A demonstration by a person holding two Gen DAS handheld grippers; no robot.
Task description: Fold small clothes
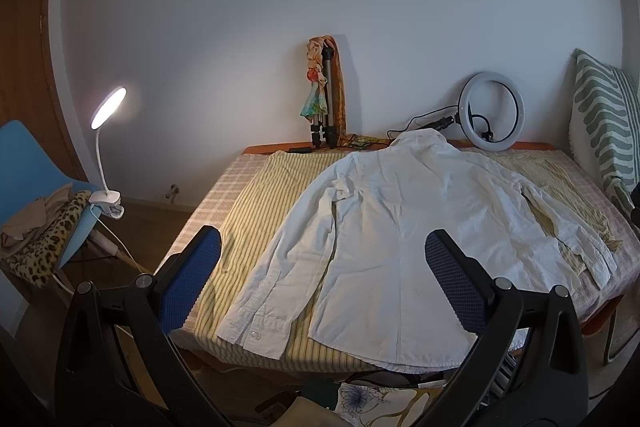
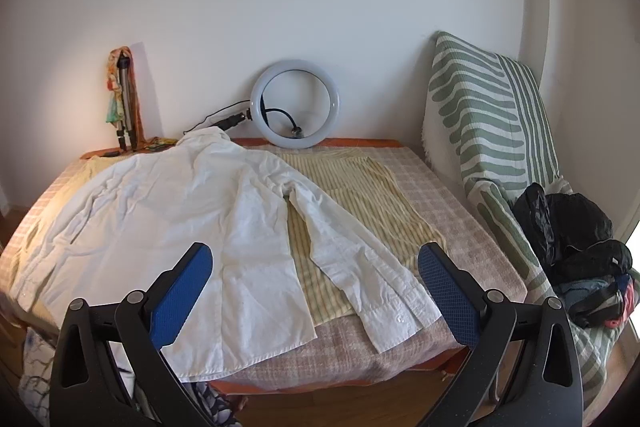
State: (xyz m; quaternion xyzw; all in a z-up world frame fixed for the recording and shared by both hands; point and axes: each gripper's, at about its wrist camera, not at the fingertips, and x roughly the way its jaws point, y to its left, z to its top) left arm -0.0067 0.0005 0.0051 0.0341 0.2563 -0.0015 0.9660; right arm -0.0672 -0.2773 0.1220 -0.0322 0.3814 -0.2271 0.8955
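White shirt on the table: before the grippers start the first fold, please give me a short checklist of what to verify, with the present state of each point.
1. White shirt lies spread out, back side up, collar at the far end: ok.
2. Both sleeves lie flat beside the body, cuffs toward the near edge: ok.
3. Left gripper open, nothing between its pads: ok.
4. Right gripper open, nothing held: ok.
5. Shirt fully on the table: not ok, the hem hangs over the near edge.
6. Ring light and its cable clear of the collar: cannot tell, they sit very close.
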